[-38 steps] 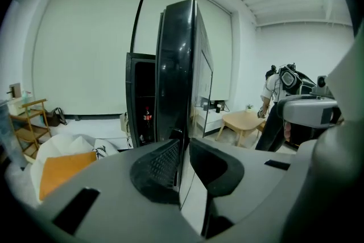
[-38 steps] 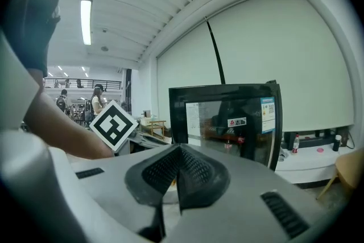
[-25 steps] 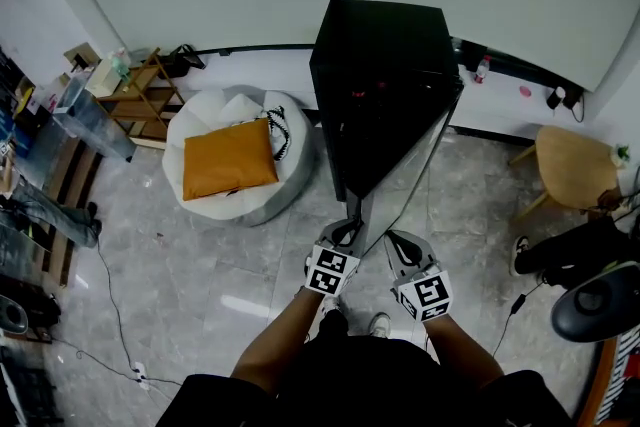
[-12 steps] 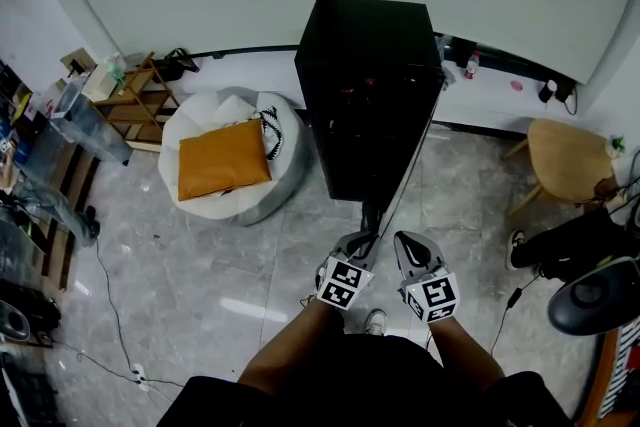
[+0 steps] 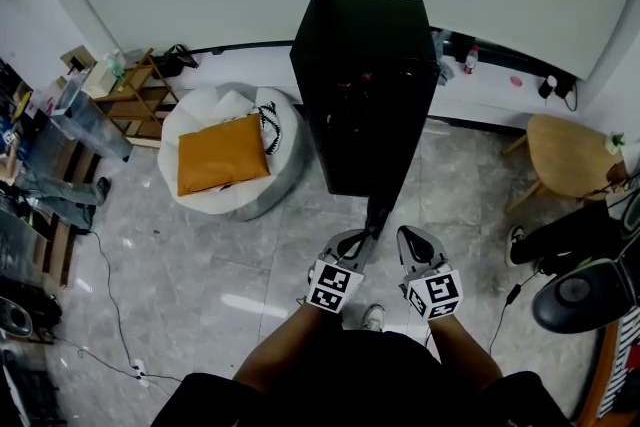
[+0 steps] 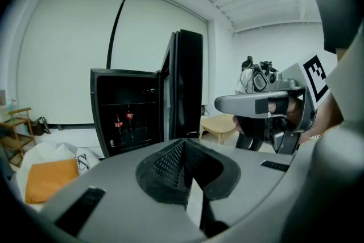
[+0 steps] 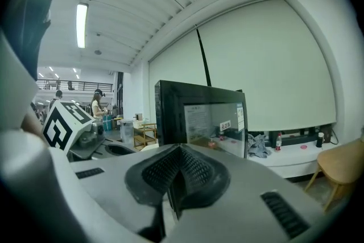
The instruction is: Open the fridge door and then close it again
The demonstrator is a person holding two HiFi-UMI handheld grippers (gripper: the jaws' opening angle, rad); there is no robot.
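The black fridge (image 5: 360,65) stands against the white wall with its door (image 5: 378,210) swung out towards me, seen almost edge-on. In the left gripper view the cabinet (image 6: 122,111) is dark inside, with cola bottles (image 6: 123,122) on a shelf. The door (image 6: 185,82) stands ajar beside it. Its glass front (image 7: 210,119) fills the middle of the right gripper view. My left gripper (image 5: 355,237) is just short of the door's free edge, shut and empty. My right gripper (image 5: 408,237) is beside it on the right, shut with nothing between its pads.
A white beanbag with an orange cushion (image 5: 225,160) lies left of the fridge, and a wooden rack (image 5: 135,95) stands behind it. A round wooden stool (image 5: 570,160) and a black chair (image 5: 580,300) are on the right. Cables run over the grey floor at the left.
Both grippers have drawn back from the fridge towards me. The left jaws have closed, empty. The door now looks thinner, closer to edge-on.
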